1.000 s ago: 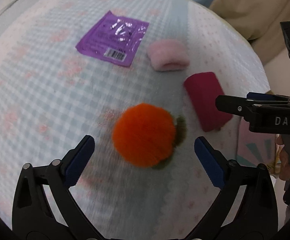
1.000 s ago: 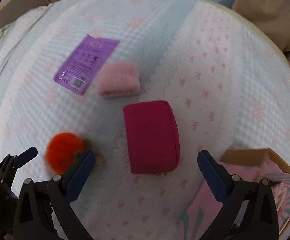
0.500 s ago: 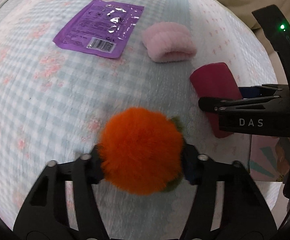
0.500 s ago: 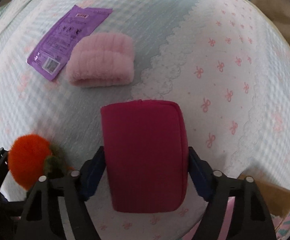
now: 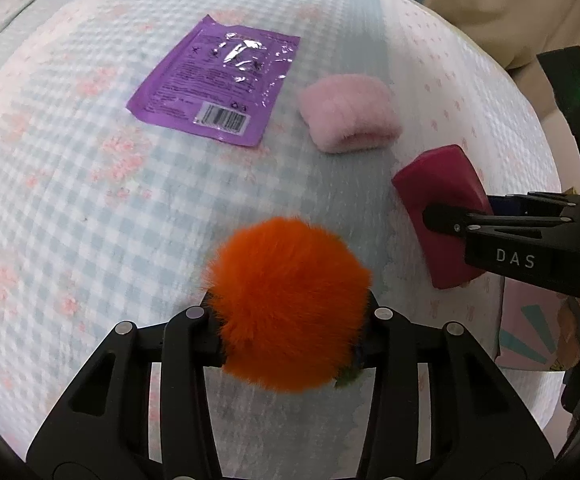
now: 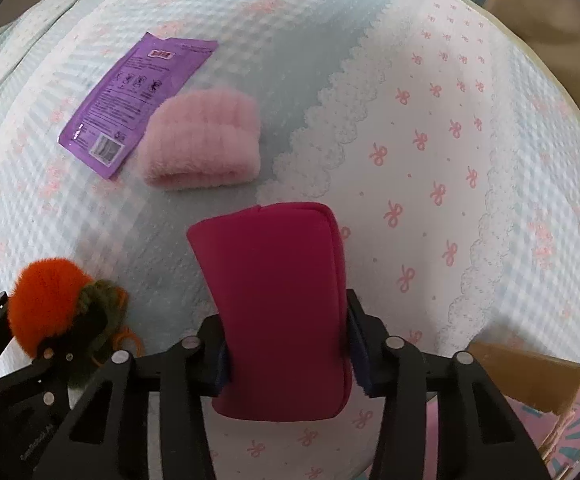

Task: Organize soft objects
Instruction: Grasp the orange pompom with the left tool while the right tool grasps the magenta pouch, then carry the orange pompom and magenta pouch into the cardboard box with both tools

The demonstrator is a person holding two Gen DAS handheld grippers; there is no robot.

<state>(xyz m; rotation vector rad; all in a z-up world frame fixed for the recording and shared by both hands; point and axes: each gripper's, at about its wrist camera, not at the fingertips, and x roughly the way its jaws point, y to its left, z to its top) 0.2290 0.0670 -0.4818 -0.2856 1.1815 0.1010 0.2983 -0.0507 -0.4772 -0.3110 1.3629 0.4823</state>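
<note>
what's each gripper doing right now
left gripper: fingers closing on the orange pompom.
right gripper: fingers closing on the magenta pouch.

Between the matt black plastic left gripper (image 5: 290, 320) sits a fluffy orange pom-pom (image 5: 290, 304), ahead lie a glossy purple foil packet (image 5: 218, 84) and fuzzy pink wristband (image 5: 350, 114) on waffle-textured cloth bedspread (image 5: 70, 200).
</note>
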